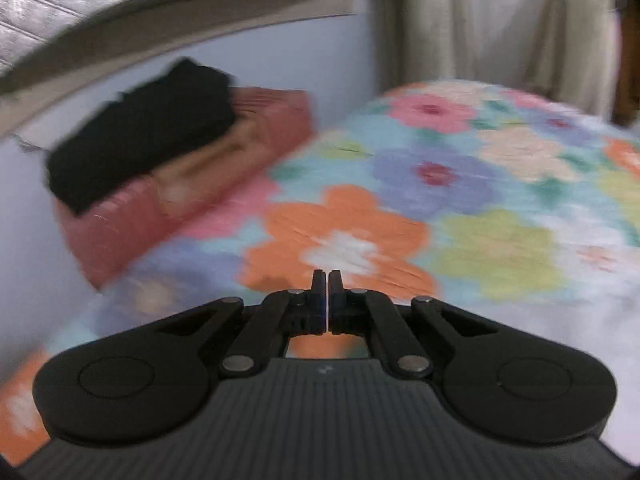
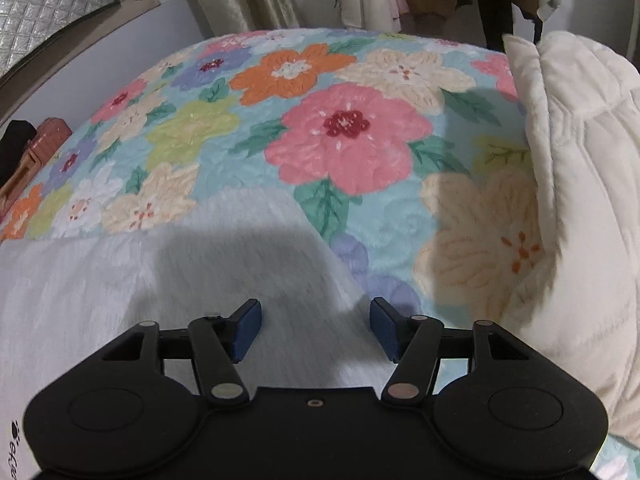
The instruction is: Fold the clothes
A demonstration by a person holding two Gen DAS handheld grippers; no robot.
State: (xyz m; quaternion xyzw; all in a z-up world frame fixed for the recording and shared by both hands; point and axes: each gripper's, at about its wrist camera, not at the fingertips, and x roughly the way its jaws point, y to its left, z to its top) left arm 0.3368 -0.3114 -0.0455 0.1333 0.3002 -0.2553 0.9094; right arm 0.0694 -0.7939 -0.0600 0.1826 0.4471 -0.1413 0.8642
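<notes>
I see the white garment point(image 2: 100, 300) spread flat on the bed, over the near part of the flowered bedspread point(image 2: 344, 136), with small dark print at its near left corner. My right gripper point(image 2: 316, 330) hangs just above this cloth with its fingers spread wide and nothing between them. A cream quilted pillow point(image 2: 580, 200) lies to its right on the bed. My left gripper point(image 1: 328, 300) has its fingers pressed together, empty, over an orange flower of the bedspread; that view is blurred. Beyond it, by the pale wall, a black folded cloth point(image 1: 140, 132) rests on a reddish cushion point(image 1: 192, 184).
</notes>
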